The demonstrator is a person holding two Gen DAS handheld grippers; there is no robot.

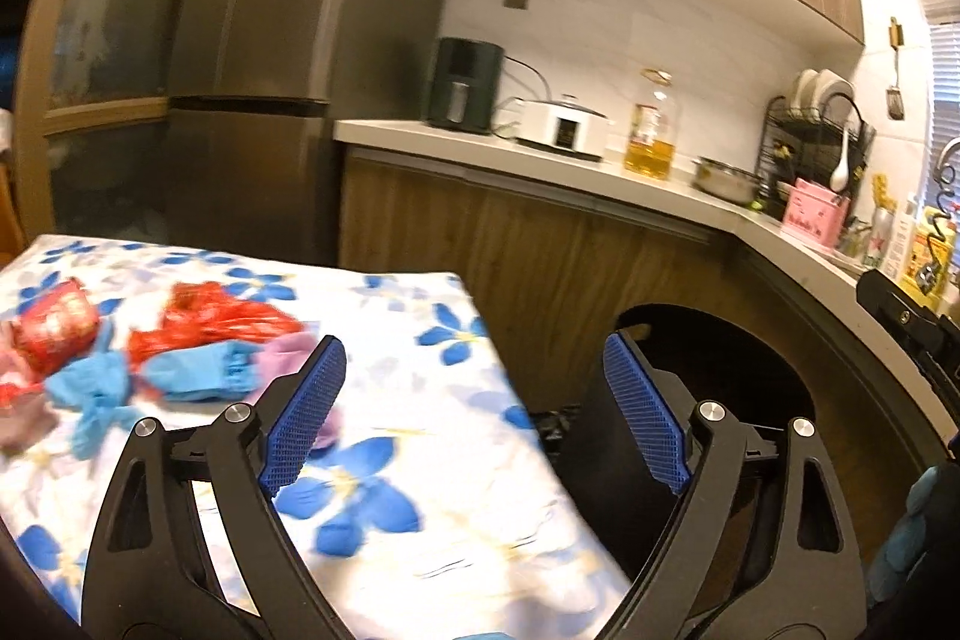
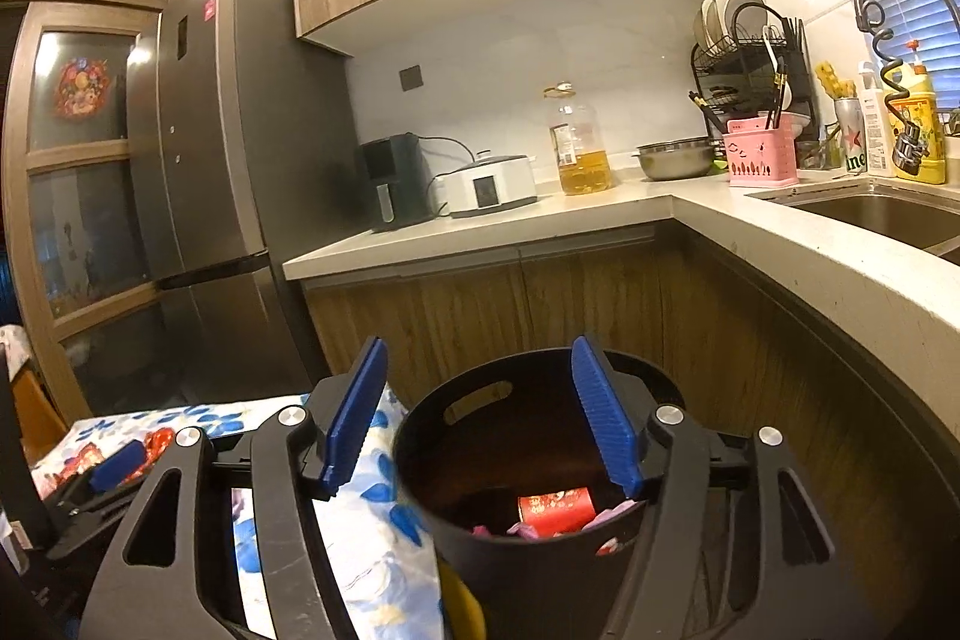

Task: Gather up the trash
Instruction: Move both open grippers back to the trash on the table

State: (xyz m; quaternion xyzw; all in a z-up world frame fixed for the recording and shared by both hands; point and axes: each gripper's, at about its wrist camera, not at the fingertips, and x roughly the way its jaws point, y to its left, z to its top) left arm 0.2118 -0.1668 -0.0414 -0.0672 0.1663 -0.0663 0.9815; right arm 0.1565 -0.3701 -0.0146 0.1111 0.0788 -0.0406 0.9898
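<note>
While both tools hang with nothing between their pads, the left gripper (image 1: pixel 474 412) is spread wide over the edge of the floral tablecloth (image 1: pixel 420 460). On that cloth lie red wrappers (image 1: pixel 210 322) and blue crumpled gloves (image 1: pixel 192 376). Beside it, the right gripper (image 2: pixel 480 418) gapes above the black bin (image 2: pixel 522 568), where a red packet (image 2: pixel 555 508) sits.

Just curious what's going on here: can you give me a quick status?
Left gripper open, empty. Right gripper open, empty, over round black bin. Red, blue, purple crumpled wrappers wait on floral tablecloth. Nothing blocking.
</note>
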